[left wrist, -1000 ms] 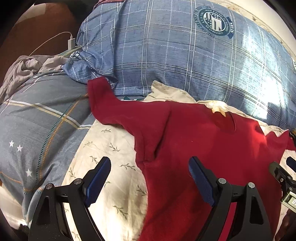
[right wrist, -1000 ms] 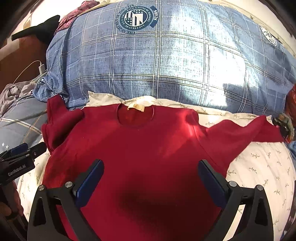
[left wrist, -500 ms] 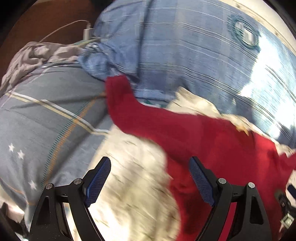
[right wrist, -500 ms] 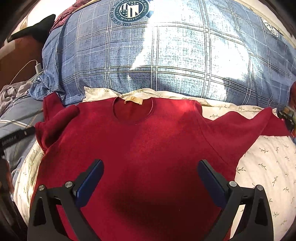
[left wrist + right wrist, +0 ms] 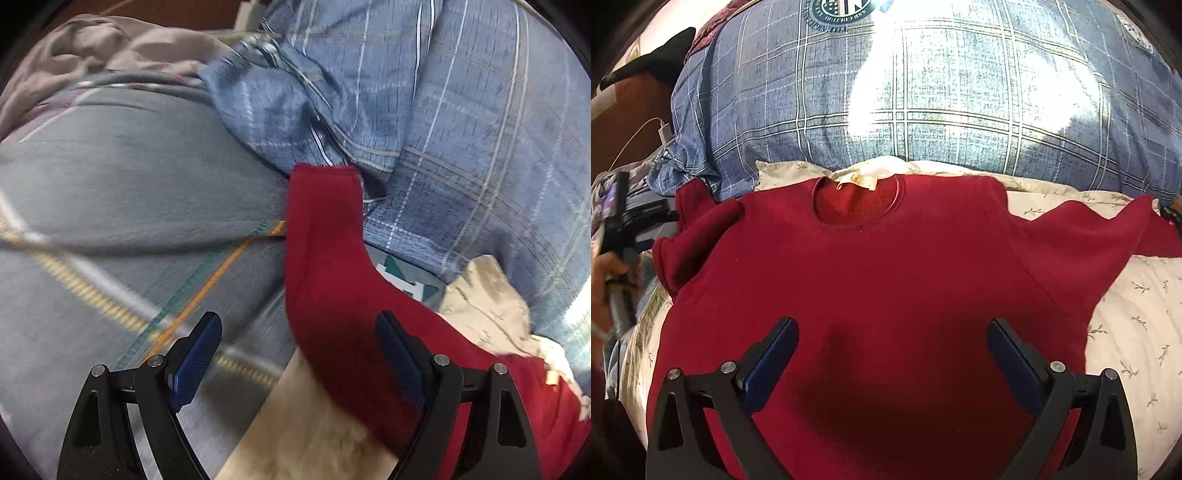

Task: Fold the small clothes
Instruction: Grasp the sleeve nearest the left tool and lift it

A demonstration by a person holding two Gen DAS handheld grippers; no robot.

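Observation:
A small dark red long-sleeved top (image 5: 886,288) lies flat, neck away from me, on a cream leaf-print sheet (image 5: 1137,325). Its right sleeve (image 5: 1108,236) is spread out; its left sleeve (image 5: 698,236) is bunched against the pillows. In the left wrist view that left sleeve (image 5: 325,258) runs up between my fingers. My left gripper (image 5: 299,354) is open, low over the sleeve, empty. My right gripper (image 5: 892,354) is open and empty over the top's chest. The left gripper also shows at the left edge of the right wrist view (image 5: 620,218).
A large blue plaid pillow (image 5: 923,92) lies behind the top. A grey striped pillow (image 5: 110,203) sits to the left, with crumpled grey cloth (image 5: 92,48) beyond it. A white charger and cable (image 5: 661,129) lie at the far left.
My left gripper has swung left and forward, from the top's side seam to the left sleeve. My right gripper has eased forward over the chest. Both stay open.

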